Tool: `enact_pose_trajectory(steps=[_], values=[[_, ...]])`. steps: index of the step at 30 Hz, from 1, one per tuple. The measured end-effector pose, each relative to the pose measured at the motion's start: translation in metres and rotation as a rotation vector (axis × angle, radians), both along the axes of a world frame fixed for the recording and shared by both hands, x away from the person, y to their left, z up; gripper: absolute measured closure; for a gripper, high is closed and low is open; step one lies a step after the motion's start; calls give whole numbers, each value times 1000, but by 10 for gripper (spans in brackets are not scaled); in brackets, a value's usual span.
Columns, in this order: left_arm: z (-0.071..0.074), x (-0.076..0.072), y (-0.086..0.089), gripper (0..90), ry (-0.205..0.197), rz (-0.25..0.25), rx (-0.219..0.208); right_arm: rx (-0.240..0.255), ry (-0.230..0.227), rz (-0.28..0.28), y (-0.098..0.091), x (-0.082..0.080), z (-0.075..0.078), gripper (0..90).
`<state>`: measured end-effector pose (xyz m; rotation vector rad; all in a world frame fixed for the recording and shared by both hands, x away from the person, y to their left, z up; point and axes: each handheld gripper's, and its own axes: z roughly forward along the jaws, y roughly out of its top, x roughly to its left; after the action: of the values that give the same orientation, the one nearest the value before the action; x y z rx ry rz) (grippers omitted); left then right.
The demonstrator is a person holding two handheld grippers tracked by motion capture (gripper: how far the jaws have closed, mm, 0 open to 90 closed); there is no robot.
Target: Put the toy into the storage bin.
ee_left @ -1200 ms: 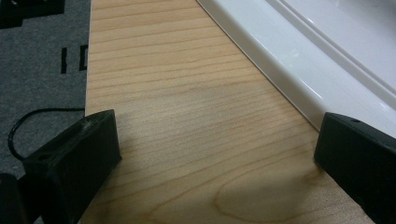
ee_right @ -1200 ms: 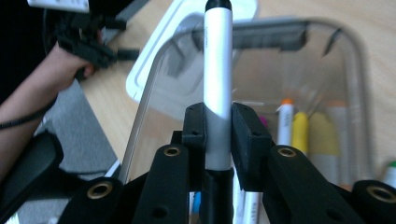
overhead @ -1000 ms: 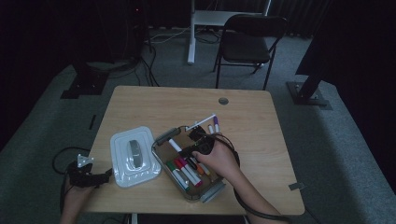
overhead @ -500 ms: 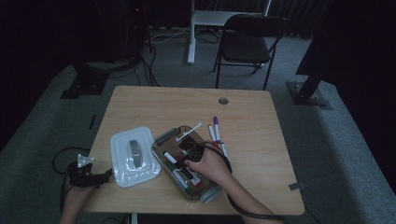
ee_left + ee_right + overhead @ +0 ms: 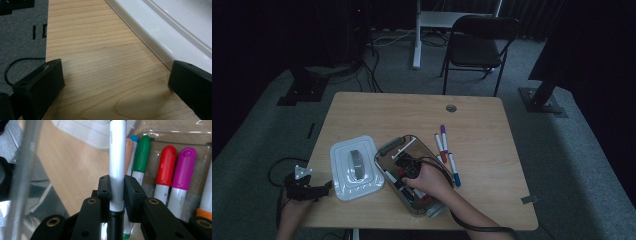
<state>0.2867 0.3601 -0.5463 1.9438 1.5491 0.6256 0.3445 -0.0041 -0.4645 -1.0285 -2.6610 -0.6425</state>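
Marker [image 5: 117,165] is pinched upright by our right claw [image 5: 117,192] over the box [image 5: 388,155]; left claw [image 5: 115,82] rests open beside the lid [image 5: 175,32].

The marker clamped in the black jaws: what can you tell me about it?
The marker has a white plastic barrel with small grey print and a black section at its near end. The right hand-held gripper is shut on it mid-barrel, both pads touching. It is held over the clear box where green, red and magenta-capped markers lie.
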Motion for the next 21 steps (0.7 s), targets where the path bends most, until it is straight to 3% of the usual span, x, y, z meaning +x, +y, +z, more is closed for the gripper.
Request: enact_pose_trajectory(steps=[9,14,21], values=[[0,0,0,7,0,-1,0,-70,8,35,6,1,-8,727],[0,0,0,7,0,-1,0,-17,-31,22,-2,1,4,708],[0,0,0,7,-1,-1,0,79,-101,-32,-34,4,43,693]])
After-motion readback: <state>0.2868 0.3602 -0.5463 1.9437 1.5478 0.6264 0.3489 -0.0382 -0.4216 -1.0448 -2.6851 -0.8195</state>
